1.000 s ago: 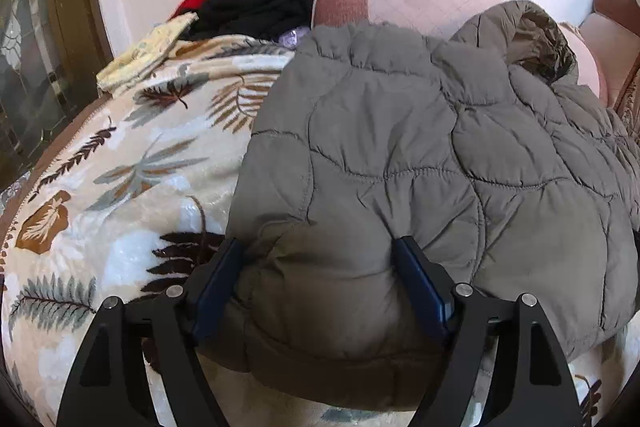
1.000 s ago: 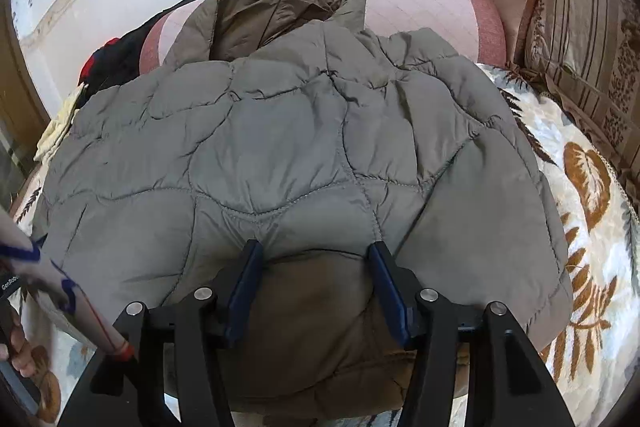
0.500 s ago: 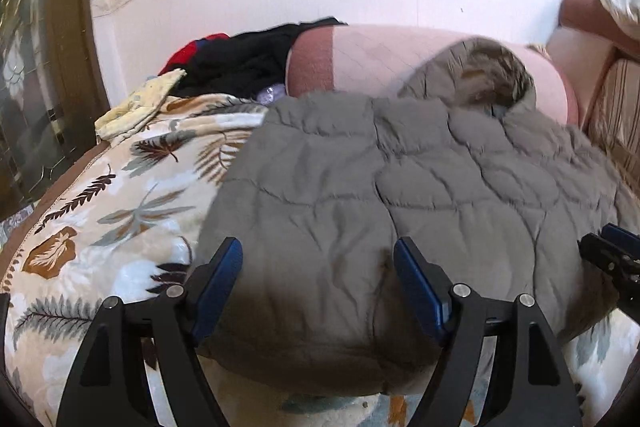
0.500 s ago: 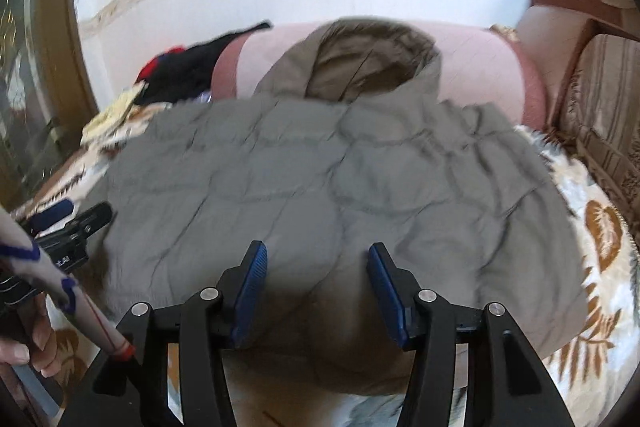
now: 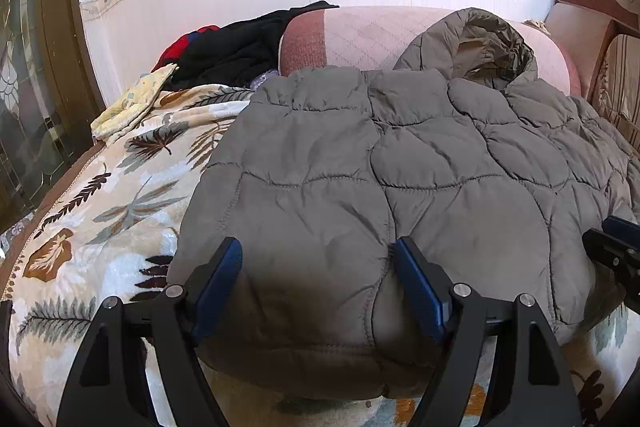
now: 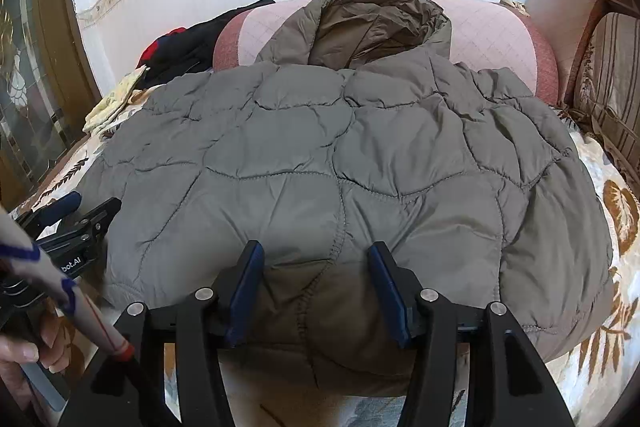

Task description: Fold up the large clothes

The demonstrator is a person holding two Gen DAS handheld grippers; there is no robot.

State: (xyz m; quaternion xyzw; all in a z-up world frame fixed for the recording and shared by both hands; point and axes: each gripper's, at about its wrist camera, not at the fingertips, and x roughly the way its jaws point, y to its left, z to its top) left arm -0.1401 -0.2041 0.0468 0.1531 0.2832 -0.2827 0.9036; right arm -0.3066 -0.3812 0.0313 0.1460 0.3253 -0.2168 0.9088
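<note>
Lying flat before both spread grippers, left gripper [image 5: 318, 283] and right gripper [image 6: 316, 283], jacket [image 6: 340, 167].

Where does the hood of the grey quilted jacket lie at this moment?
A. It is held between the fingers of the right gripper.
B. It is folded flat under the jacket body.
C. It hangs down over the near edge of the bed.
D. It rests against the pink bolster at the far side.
D: the hood lies open at the far end of the jacket, leaning on the pink bolster.
</note>
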